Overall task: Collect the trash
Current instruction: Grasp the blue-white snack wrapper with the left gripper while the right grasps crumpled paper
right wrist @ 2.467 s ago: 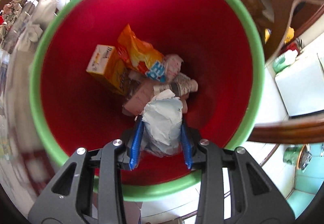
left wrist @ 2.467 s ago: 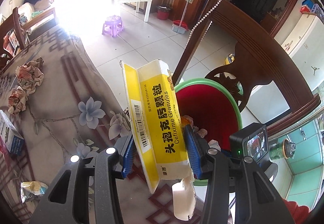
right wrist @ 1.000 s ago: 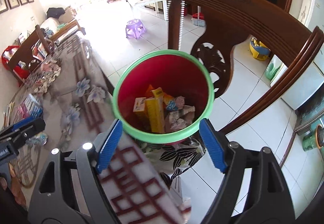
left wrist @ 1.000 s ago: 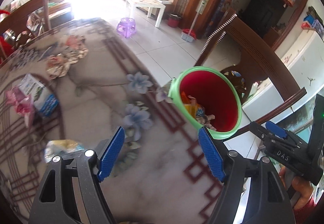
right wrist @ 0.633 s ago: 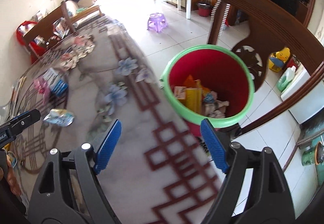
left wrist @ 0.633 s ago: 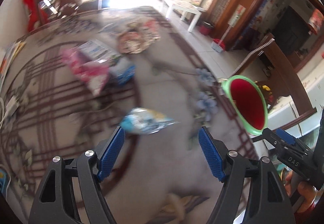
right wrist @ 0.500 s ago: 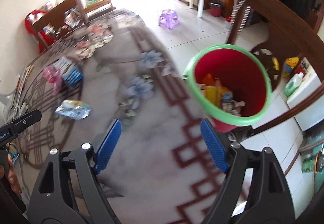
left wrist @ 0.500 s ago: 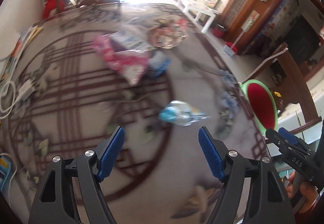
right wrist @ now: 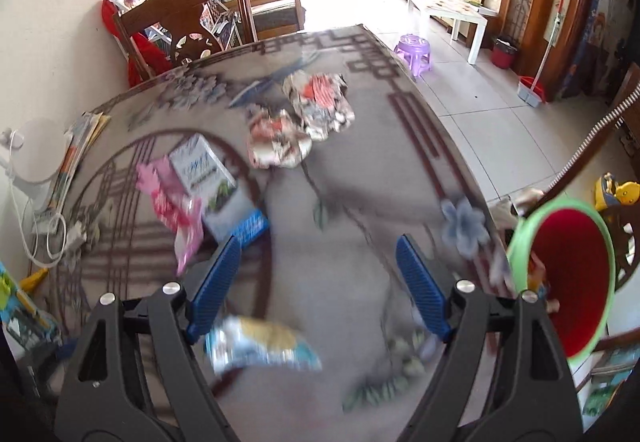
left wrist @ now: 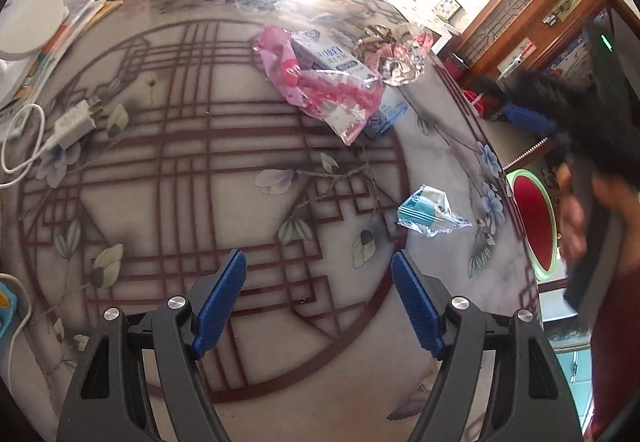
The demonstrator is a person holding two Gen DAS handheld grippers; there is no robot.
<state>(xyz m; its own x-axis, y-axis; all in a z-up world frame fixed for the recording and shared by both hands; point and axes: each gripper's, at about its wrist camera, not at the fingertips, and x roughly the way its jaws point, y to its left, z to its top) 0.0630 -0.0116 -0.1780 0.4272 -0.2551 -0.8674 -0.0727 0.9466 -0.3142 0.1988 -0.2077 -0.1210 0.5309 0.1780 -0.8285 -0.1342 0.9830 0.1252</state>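
Observation:
Both grippers hang over the patterned table (left wrist: 224,170), open and holding nothing. Ahead and right of my left gripper (left wrist: 318,282) lies a blue and clear wrapper (left wrist: 426,211). Farther back lie a pink wrapper (left wrist: 320,90), a white and blue box (left wrist: 332,56) and crumpled paper balls (left wrist: 392,54). In the right wrist view my right gripper (right wrist: 318,268) hovers above the blue wrapper (right wrist: 260,348), which lies low between its fingers. The pink wrapper (right wrist: 176,210), the box (right wrist: 208,178) and the paper balls (right wrist: 300,122) lie beyond. The red bin with a green rim (right wrist: 568,282) stands at the table's right edge.
A white charger and cable (left wrist: 60,130) lie at the table's left, next to books (right wrist: 76,146) and a white round object (right wrist: 36,150). Wooden chairs (right wrist: 188,22) stand at the far side and beside the bin. A hand holding the right gripper (left wrist: 576,146) shows blurred at right.
Both grippers swung away from the bin, leftward over the table. The yellow box and the crumpled paper held earlier now lie in the bin. Table trash has come into view.

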